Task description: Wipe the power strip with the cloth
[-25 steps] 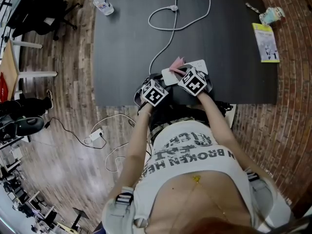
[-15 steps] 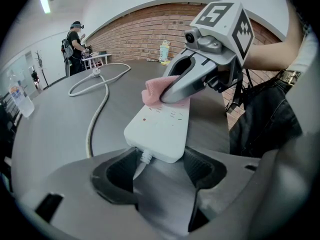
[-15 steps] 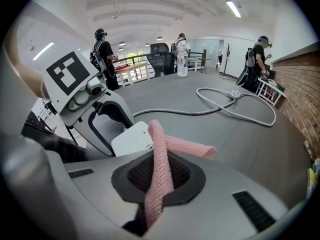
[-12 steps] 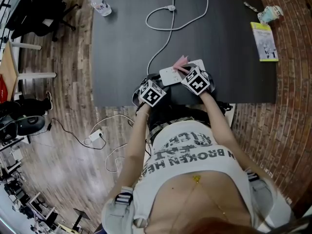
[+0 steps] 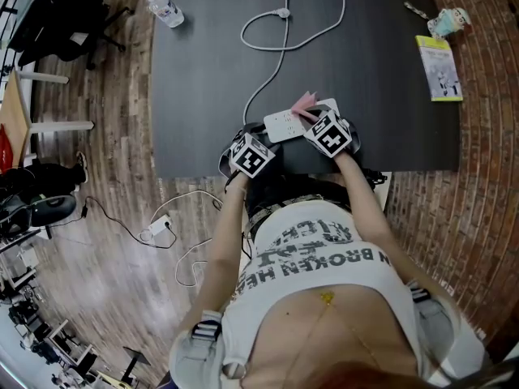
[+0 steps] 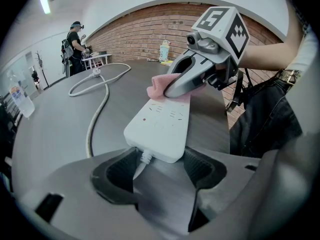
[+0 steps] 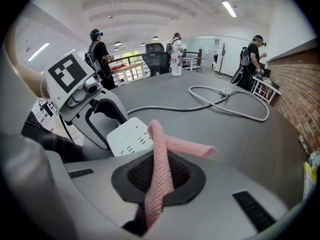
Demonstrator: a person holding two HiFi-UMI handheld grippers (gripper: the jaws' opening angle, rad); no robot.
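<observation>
Strip (image 5: 288, 125): white, flat on dark surface (image 5: 203, 71).
Left gripper (image 6: 159, 164): jaws clamp strip's cord end.
Right gripper (image 7: 159, 176): jaws pinch pink cloth (image 7: 161, 159) at strip's other end.

- power strip (image 6: 159, 126): smooth white plastic, faint sheen
- cloth (image 7: 192, 146): pink knitted fabric, coarse open weave, matt
- table (image 5: 203, 71): dark, smooth, matt top
- cable (image 6: 97, 114): smooth white sheath
- floor (image 5: 105, 241): wood planks, soft shine
- right gripper (image 7: 160, 160): grey matt plastic shell, black textured pads

left gripper (image 6: 160, 165) fingers: clamp power strip (image 6: 161, 125) end | right gripper (image 6: 176, 88): pink cloth (image 6: 156, 89) on strip
</observation>
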